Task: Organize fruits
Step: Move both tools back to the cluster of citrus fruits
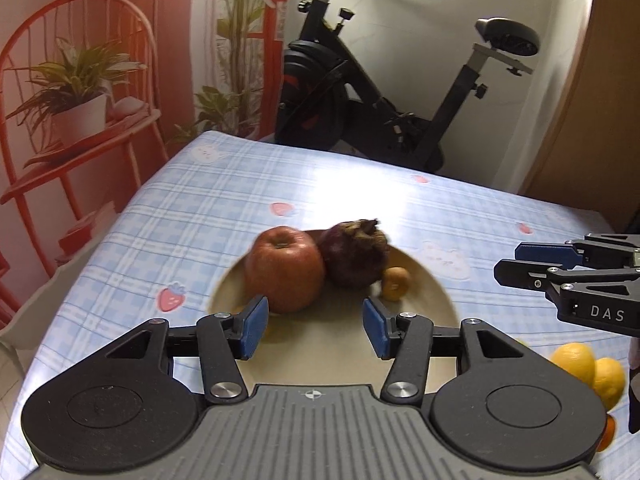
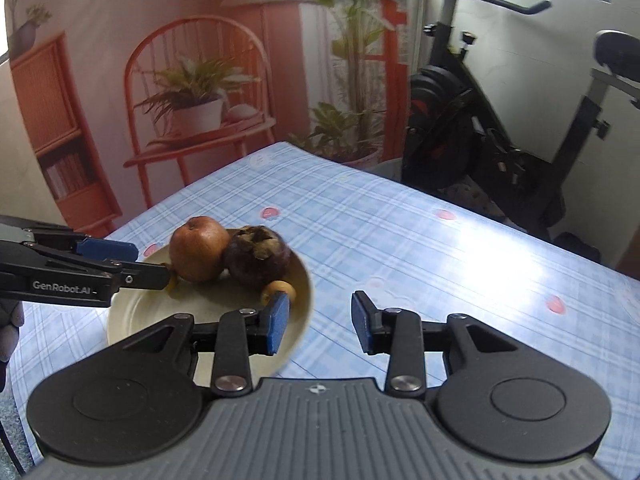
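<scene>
A: Left wrist view checked first. Found the left gripper (image 1: pixel 315 326) with blue-padded jaws apart and nothing between them, hovering above the near rim of the round cream-coloured plate (image 1: pixel 434 286).

B: Contents of the plate?

A: Noted a round red apple (image 1: pixel 285 268) on the left, touching a dark purple mangosteen with a dried brown calyx (image 1: pixel 354 254) on its right. Logged a small brown kiwi-like fruit (image 1: pixel 395 283) just beside the mangosteen, lower right. Plate resting on the blue checked tablecloth printed with strawberries (image 1: pixel 192 216).

B: Anything outside the plate?

A: Recorded yellow lemons (image 1: pixel 588 368) on the cloth at the right edge, well apart from the plate, with an orange fruit (image 1: pixel 608 434) partly hidden below them. Spotted the right gripper (image 1: pixel 506 262) entering from the right, above the cloth, seen side-on.

B: Right wrist view?

A: Found the right gripper (image 2: pixel 320 322) with jaws parted and holding nothing, left pad over the plate's (image 2: pixel 132 320) right edge, right pad over bare cloth (image 2: pixel 440 248). Same apple (image 2: pixel 199 249), mangosteen (image 2: pixel 258 256) and small brown fruit (image 2: pixel 279 290) seen on the plate. Left gripper (image 2: pixel 148 260) reaching in from the left over the plate beside the apple; contact not determinable. Black exercise bike (image 2: pixel 500 132) observed beyond the table.
</scene>
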A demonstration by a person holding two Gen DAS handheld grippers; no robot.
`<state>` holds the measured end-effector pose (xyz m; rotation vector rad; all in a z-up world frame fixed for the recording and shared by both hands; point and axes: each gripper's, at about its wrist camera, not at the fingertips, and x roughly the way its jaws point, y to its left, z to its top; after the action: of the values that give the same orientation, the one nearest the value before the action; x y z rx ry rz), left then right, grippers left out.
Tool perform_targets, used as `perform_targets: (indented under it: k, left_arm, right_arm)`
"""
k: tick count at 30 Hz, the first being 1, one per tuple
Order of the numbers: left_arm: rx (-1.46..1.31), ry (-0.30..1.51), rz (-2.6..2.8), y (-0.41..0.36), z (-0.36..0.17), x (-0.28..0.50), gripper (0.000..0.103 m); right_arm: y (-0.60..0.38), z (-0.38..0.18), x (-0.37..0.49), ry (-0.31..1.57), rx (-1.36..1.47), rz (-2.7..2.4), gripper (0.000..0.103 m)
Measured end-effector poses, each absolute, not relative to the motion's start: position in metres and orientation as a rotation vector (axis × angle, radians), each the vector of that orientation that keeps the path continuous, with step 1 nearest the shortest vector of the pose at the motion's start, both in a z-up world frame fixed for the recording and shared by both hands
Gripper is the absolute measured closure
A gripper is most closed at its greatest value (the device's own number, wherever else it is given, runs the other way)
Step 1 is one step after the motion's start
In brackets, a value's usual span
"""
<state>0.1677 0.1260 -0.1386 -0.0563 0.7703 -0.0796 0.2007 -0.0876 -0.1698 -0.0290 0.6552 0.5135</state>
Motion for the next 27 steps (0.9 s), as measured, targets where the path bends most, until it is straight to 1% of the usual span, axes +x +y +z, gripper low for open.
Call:
perform_targets:
  k: [8,12,17,19,22,27]
  left_arm:
    - [-0.066,0.784,-0.204,0.081,-0.136,0.161,0.048]
    - [-0.084,0.806,-0.266,0.06,-0.14,0.158,0.048]
    - [-0.111,0.85,-0.321,0.041,-0.15,0.161,0.049]
    - [-0.111,0.864,-0.343,0.037,-0.153,0.162,0.049]
    - [-0.105,0.878,-0.348,0.036,-0.154,0.164,0.049]
    - [-0.111,0.882,-0.371,0.029,-0.148,0.167,0.05]
  right_arm:
    - [-0.148,-0.171,0.173,0.664,0.043,0.42,0.065]
    - [-0.163,-0.178,0.155,0.678,0.062,0.397,0.065]
    - [-0.166,-0.186,0.133,0.693,0.041,0.415,0.058]
    - [-0.164,-0.188,0.126,0.7,0.016,0.431,0.05]
    - [-0.168,-0.19,0.118,0.696,-0.01,0.444,0.05]
    - [-0.19,-0.187,0.104,0.677,0.037,0.42,0.049]
